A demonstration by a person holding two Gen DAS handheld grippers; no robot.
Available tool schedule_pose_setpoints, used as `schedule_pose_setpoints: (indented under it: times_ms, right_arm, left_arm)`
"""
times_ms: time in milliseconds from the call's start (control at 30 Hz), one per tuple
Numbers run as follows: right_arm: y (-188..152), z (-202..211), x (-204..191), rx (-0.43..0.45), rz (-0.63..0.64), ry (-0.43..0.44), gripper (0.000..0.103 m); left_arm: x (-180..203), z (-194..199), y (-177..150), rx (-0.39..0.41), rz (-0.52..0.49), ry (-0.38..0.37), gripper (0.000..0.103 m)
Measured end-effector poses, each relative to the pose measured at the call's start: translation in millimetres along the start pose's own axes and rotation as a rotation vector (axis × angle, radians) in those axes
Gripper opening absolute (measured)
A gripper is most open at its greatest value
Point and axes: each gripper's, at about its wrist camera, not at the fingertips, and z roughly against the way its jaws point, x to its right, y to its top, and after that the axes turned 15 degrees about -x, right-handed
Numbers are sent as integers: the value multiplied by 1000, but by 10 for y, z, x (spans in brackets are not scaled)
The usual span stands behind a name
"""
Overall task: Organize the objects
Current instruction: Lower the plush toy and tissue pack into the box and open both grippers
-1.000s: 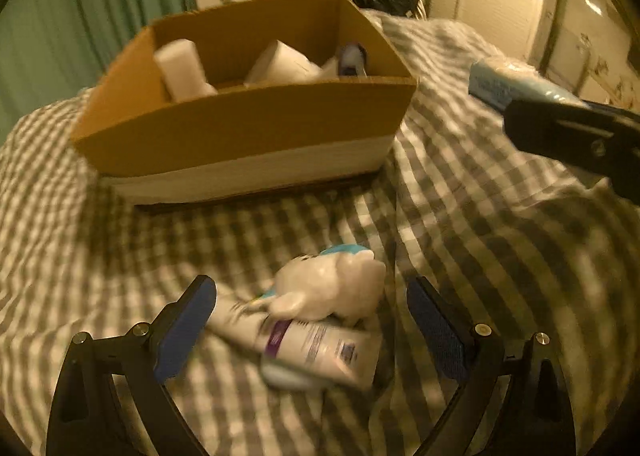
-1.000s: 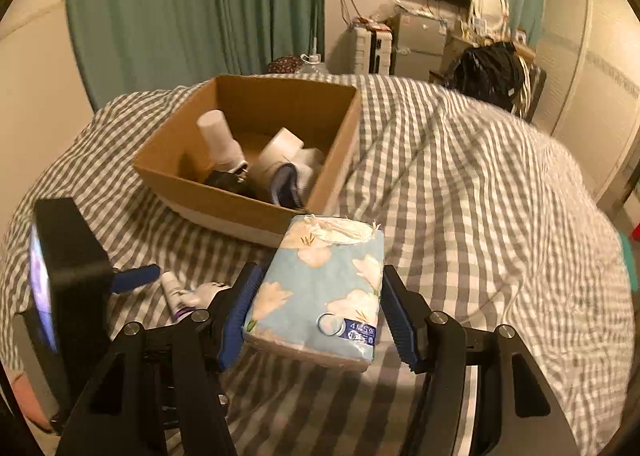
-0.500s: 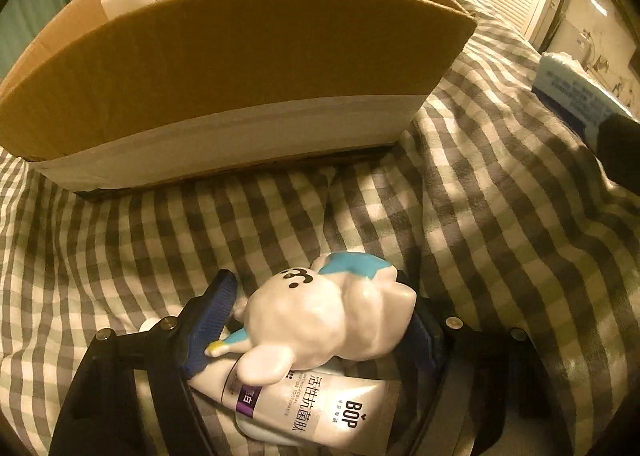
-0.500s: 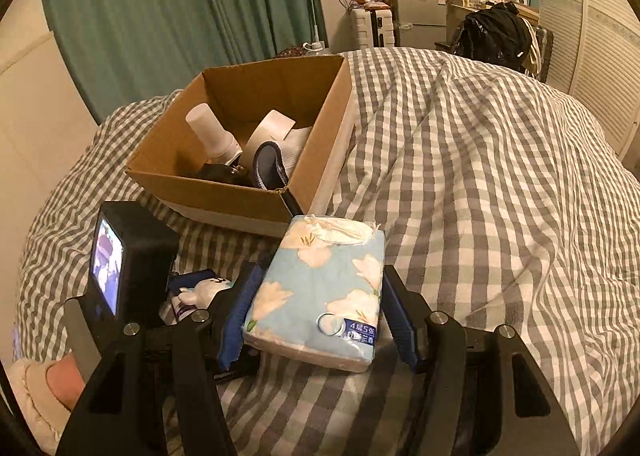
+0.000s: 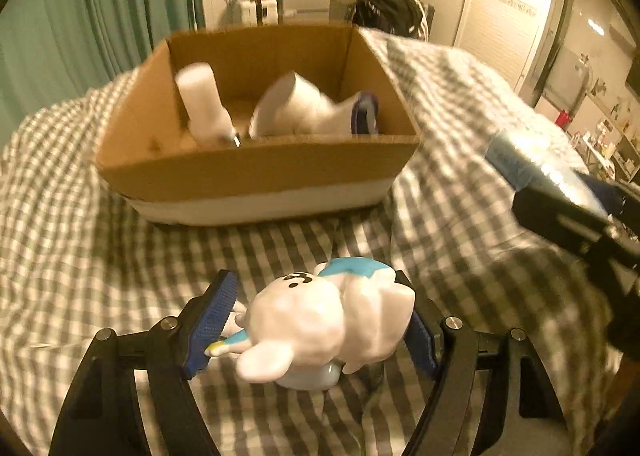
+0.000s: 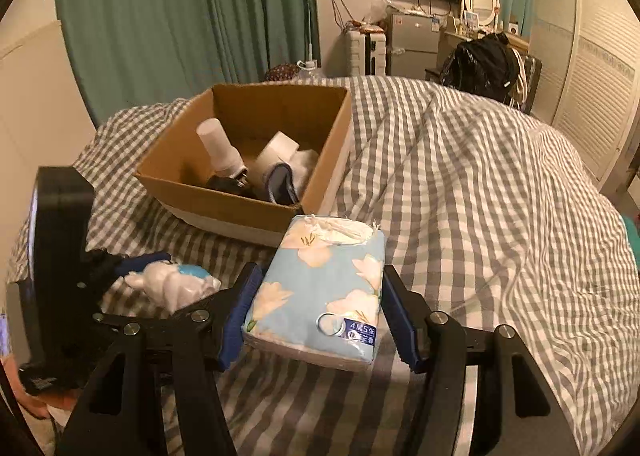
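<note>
My left gripper (image 5: 316, 320) is shut on a white animal figurine with a blue patch (image 5: 328, 316) and holds it above the checked bedspread, in front of the cardboard box (image 5: 256, 171). The figurine also shows in the right wrist view (image 6: 172, 284). My right gripper (image 6: 320, 316) is shut on a light blue floral tissue pack (image 6: 320, 292), held above the bed just short of the box's (image 6: 240, 211) near corner. The box holds a white bottle (image 5: 200, 95), a white roll (image 5: 292, 103) and a dark blue item (image 5: 364, 115).
A grey-white checked bedspread (image 6: 480, 195) covers the bed. A white tube end (image 5: 308, 376) lies under the figurine. Green curtains (image 6: 180, 15), a fridge, a mirror and a black bag stand behind the bed. The left gripper's body (image 6: 60, 256) is at the left of the right wrist view.
My left gripper closed on the figurine and lifted it off the tube, pulling back from the box. My right gripper kept the tissue pack and shifted slightly.
</note>
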Motion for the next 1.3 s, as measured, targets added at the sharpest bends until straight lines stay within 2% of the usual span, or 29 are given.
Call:
schedule_pose_setpoints:
  times_ms: [200, 267, 533, 700, 900, 1067, 1300]
  right_arm:
    - [31, 283, -107, 52, 13, -4, 60]
    - [65, 423, -146, 80, 17, -3, 60]
    - [370, 784, -287, 165, 47, 7, 60]
    - [702, 811, -360, 192, 62, 31, 60]
    - [1222, 596, -367, 199, 51, 36, 60]
    - [1602, 245, -287, 171, 31, 40, 60]
    - [1912, -437, -209, 85, 23, 73, 59]
  left_arm:
    - [-87, 429, 32, 86, 13, 14, 79]
    - [-169, 600, -63, 123, 18, 18, 79]
    - [-447, 1153, 260, 256, 41, 42, 79]
    - [-574, 1287, 523, 311, 48, 77, 79]
    - [-715, 1128, 884, 326, 49, 102, 79]
    - [-786, 735, 1140, 289, 37, 98, 79]
    - [-807, 94, 1339, 225, -3, 75, 79]
